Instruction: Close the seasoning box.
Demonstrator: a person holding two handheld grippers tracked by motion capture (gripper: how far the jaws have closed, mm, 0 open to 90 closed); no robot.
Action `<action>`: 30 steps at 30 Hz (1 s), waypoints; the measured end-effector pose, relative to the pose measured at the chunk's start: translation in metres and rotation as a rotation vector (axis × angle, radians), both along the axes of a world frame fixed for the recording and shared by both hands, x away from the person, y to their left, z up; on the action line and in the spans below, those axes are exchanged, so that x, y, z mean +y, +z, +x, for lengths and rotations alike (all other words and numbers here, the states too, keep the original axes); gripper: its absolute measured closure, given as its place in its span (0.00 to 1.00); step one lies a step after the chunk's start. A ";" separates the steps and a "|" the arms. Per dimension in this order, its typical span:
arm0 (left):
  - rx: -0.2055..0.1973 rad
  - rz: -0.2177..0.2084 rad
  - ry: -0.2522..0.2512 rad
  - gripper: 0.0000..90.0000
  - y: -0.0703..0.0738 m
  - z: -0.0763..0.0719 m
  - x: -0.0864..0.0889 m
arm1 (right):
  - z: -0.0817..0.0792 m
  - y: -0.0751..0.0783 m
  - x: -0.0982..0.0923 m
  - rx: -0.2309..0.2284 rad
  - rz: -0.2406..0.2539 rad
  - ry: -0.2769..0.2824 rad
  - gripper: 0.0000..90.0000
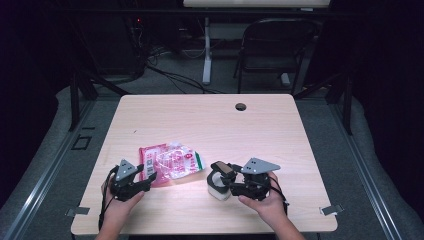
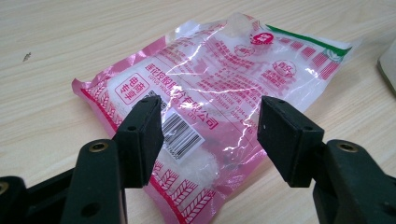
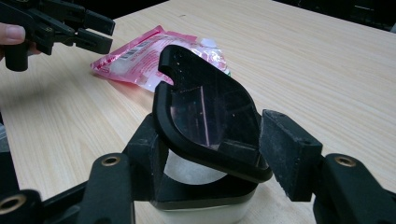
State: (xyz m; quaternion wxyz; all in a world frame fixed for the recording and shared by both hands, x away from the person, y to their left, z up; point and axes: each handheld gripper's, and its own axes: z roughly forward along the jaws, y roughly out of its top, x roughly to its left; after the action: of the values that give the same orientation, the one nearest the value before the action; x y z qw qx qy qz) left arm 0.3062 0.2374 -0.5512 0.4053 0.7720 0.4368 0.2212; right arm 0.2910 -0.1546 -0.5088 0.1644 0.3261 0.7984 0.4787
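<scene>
Two tools are spread wide: the left gripper [image 1: 146, 176], holding nothing, is aimed at the pink bag [image 1: 170, 162] just up-right of centre-left, its long axis slanting; the right gripper [image 1: 223, 176] straddles the lidded container [image 1: 218, 187], lower centre.

I see a pink and clear bag [image 2: 205, 93] lying flat just past my left tongs [image 2: 210, 128]. A white box [image 3: 205, 205] with its black lid [image 3: 205, 116] tipped up sits between my right tongs [image 3: 210, 144].

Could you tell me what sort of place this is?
Probably a lab or recording room: a bare wooden table with a cable hole, a folding chair, and loose cables on a carpeted floor.
</scene>
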 end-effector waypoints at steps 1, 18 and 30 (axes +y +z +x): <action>0.000 0.001 0.001 0.45 0.000 0.000 0.000 | -0.001 0.000 0.000 -0.003 0.000 0.002 0.47; 0.007 0.011 -0.005 0.45 0.000 0.000 -0.001 | -0.015 -0.002 0.008 -0.042 -0.054 0.040 0.47; 0.006 0.013 -0.006 0.45 -0.002 0.001 -0.002 | -0.016 -0.007 0.008 -0.025 -0.057 0.043 0.50</action>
State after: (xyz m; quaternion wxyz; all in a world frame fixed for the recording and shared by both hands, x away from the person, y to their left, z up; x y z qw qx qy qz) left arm 0.3070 0.2353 -0.5528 0.3996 0.7767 0.4340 0.2206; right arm 0.2753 -0.1467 -0.5159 0.1732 0.2980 0.8165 0.4632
